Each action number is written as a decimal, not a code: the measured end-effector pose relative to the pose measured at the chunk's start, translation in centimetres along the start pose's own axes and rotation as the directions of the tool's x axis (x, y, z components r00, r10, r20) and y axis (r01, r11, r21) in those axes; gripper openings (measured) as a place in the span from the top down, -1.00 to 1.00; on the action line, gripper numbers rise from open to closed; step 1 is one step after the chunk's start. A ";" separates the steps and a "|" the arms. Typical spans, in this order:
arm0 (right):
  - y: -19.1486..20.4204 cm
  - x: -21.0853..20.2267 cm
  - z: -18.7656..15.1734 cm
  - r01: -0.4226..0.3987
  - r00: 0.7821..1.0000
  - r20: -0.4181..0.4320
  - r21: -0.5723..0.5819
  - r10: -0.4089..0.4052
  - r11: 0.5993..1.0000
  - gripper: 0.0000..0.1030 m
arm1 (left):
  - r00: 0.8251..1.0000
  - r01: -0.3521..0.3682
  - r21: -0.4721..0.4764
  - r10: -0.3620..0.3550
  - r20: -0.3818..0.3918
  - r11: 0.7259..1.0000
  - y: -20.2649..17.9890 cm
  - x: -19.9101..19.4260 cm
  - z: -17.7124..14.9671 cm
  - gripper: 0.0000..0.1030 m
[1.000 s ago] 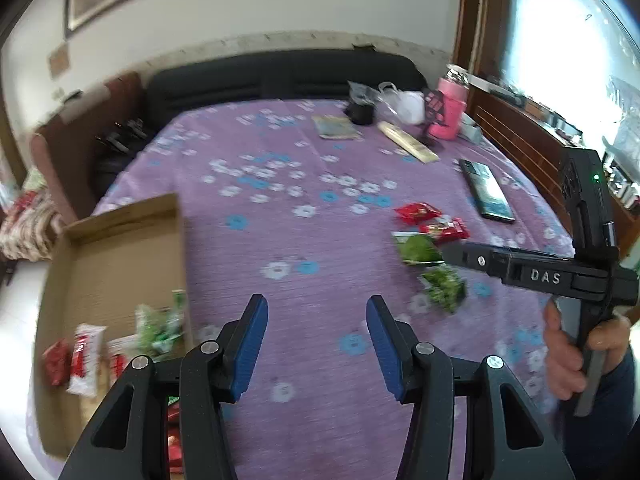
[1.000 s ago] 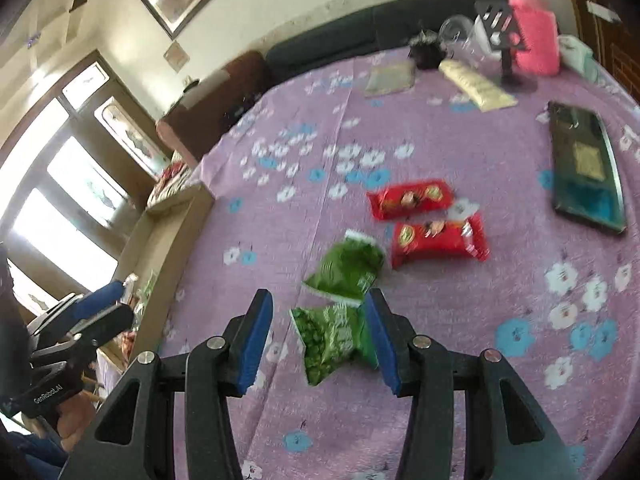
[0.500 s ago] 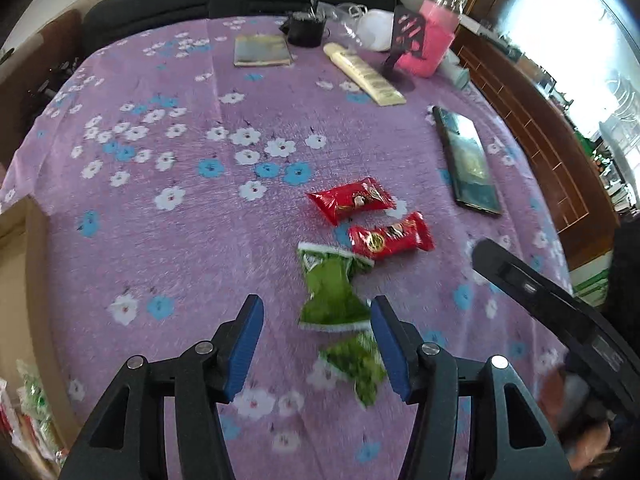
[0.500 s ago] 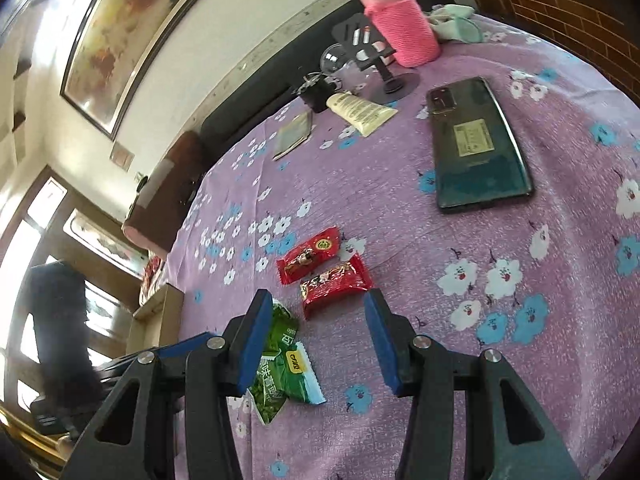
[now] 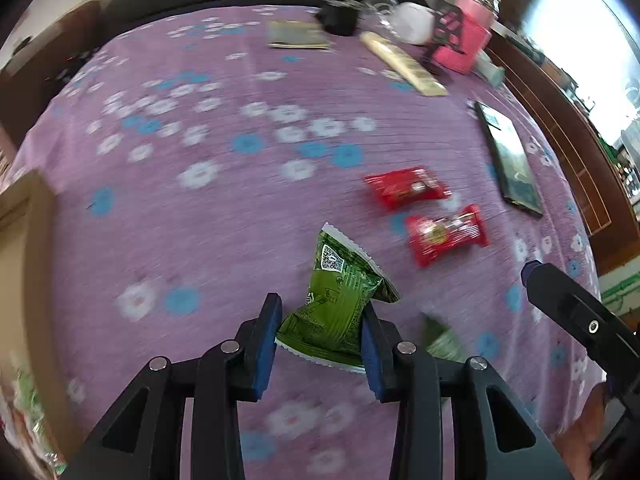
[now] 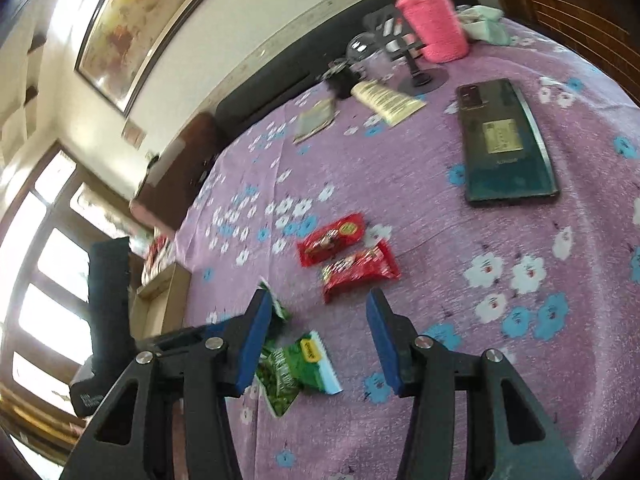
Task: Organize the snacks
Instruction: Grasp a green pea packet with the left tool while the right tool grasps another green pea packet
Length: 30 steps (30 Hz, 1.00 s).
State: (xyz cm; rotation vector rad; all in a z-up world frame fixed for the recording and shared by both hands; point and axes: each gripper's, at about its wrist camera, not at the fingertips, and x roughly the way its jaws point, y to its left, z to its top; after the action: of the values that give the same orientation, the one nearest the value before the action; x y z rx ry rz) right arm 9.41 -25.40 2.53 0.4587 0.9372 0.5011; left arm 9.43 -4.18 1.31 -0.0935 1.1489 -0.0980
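Closing my left gripper on the upper green packet; its jaws have just been narrowing with that packet between them, and both blue pads now look pressed into the crinkled sides. My read: get a firm pinch on the packet body rather than only the crimped hem, then lift straight off the purple flowered cloth before swinging to the cardboard box, which sits far left of my left fingers.

Right gripper jaws have just opened a bit further; they stand apart with nothing clamped. A second green packet lies flat just inside the left pad, below the fingertips, partly hidden. Best keep that gripper clear of the left one while it lifts.

Two red packets sit just beyond the right fingertips, side by side, near each other but apart.

Gripped packet: glossy green foil, puffy, white serrated hems, QR code near the far end, slightly squeezed at the waist. Looks light and slippery.
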 end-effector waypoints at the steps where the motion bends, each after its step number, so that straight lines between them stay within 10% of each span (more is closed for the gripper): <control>1: 0.5 0.4 -0.2 0.003 1.000 -0.016 -0.027 -0.004 1.000 -0.05 | 1.000 -0.012 -0.010 0.012 0.009 1.000 0.7 -0.4 -0.5 0.25; 15: 5.8 4.8 -4.2 0.104 0.976 -0.134 -0.404 -0.172 0.909 -0.06 | 0.963 -0.106 -0.028 0.110 0.246 0.994 3.9 -3.1 -2.8 0.24; 30: 4.8 3.4 -3.2 0.152 0.986 -0.008 -0.325 -0.164 0.933 0.26 | 0.928 -0.171 -0.017 0.167 0.332 0.985 3.0 -4.2 -3.3 0.24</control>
State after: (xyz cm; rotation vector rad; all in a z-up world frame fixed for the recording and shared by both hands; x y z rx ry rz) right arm 7.41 -19.10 1.40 0.0756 0.8962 0.5057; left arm 4.81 -0.73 3.41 0.0012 0.8131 0.0634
